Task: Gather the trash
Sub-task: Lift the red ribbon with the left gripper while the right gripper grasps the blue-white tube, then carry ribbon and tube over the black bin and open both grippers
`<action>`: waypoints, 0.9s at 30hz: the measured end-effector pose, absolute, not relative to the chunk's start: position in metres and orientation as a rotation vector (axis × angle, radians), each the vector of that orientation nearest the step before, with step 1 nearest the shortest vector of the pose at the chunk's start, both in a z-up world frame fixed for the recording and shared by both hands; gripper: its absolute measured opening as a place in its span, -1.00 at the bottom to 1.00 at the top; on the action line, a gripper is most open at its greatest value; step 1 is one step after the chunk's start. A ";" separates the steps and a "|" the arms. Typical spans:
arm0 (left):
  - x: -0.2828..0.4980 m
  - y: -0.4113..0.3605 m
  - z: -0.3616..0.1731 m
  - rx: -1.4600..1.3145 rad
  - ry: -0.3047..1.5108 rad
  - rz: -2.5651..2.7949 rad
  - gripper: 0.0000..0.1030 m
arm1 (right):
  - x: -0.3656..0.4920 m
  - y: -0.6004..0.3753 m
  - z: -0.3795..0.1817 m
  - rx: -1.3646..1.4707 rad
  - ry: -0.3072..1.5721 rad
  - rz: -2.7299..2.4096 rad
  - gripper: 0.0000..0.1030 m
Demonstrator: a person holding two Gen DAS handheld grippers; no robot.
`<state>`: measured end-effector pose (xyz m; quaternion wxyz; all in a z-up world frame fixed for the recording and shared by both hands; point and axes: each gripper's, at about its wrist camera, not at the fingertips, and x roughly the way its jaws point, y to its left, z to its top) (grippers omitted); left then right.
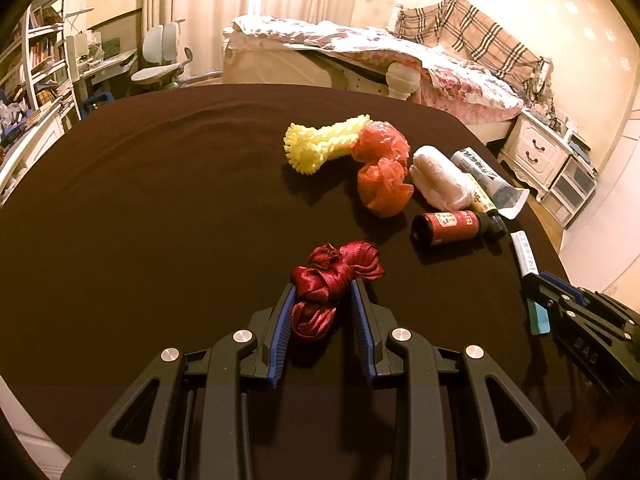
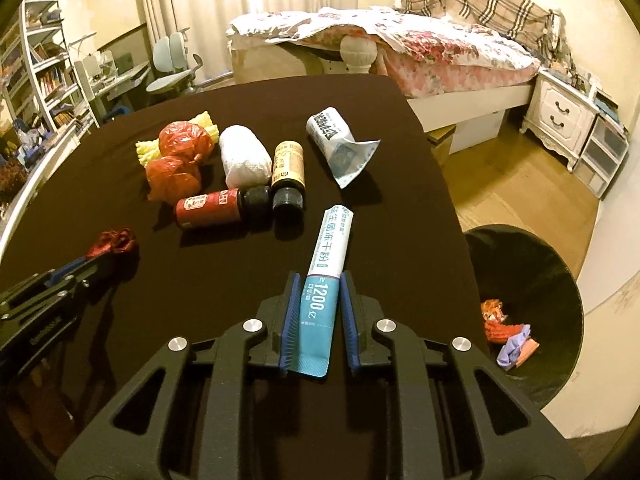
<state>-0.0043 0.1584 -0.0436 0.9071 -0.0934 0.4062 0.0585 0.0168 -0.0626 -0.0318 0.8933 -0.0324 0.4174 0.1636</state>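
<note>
Your left tongs (image 1: 322,294) clamp the red ribbon (image 1: 332,276); your right tongs (image 2: 320,288) clamp the blue-white sachet (image 2: 326,272) on the tabletop (image 1: 160,200).

The right gripper (image 2: 320,280) has its jaws clamped on a blue-and-white sachet (image 2: 325,280) above the dark table (image 2: 224,280).
</note>
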 end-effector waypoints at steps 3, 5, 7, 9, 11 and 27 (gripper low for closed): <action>-0.006 0.153 -0.045 -0.205 0.842 0.106 -0.41 | 0.013 -0.070 -0.026 -0.053 0.851 0.345 -0.61; -0.007 0.147 -0.044 -0.203 0.839 0.096 -0.41 | 0.010 -0.075 -0.020 -0.043 0.840 0.346 -0.61; -0.008 0.141 -0.042 -0.199 0.834 0.086 -0.41 | 0.009 -0.080 -0.016 -0.037 0.829 0.343 -0.61; -0.010 0.134 -0.040 -0.194 0.829 0.073 -0.41 | 0.008 -0.086 -0.012 -0.028 0.820 0.338 -0.61; -0.009 0.125 -0.037 -0.188 0.823 0.056 -0.41 | 0.007 -0.093 -0.009 -0.017 0.814 0.334 -0.61; 0.006 0.039 -0.019 -0.113 0.787 -0.106 -0.41 | 0.006 -0.176 -0.007 0.058 0.787 0.203 -0.61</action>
